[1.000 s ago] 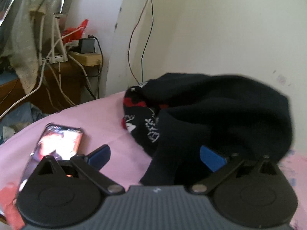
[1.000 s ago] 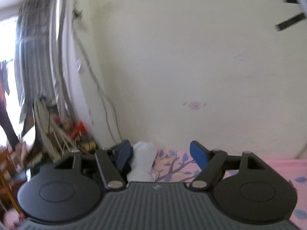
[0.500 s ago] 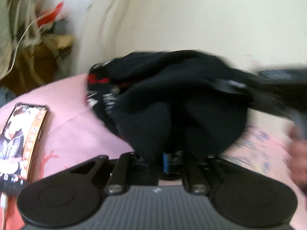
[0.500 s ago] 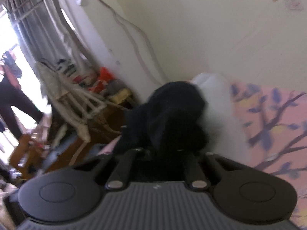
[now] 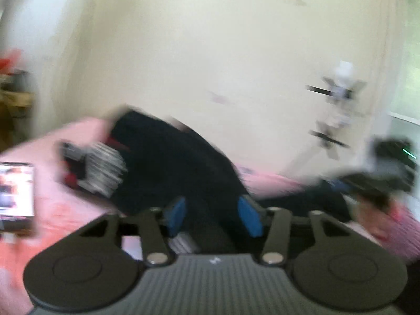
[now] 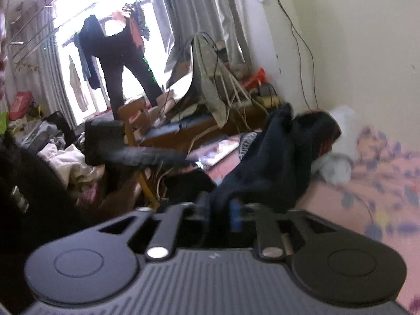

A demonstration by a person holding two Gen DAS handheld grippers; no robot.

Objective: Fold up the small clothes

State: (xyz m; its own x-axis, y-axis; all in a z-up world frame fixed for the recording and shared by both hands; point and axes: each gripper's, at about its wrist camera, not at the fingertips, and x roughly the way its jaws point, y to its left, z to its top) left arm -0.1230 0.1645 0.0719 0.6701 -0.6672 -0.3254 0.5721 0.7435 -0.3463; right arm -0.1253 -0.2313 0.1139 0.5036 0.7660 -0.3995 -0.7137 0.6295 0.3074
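Both grippers have just been opening. The left gripper (image 5: pixel 212 216) stands half apart with the black garment (image 5: pixel 170 162) between its pads, unpressed. The right gripper (image 6: pixel 219 214) straddles a fold; its grip cannot be told.

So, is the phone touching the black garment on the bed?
Apart. The left wrist view shows a strip of pink sheet between the phone and the black garment.

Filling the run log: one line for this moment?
left gripper: jaws opening, black garment between | right gripper: jaws opening, garment between | surface: pink bed
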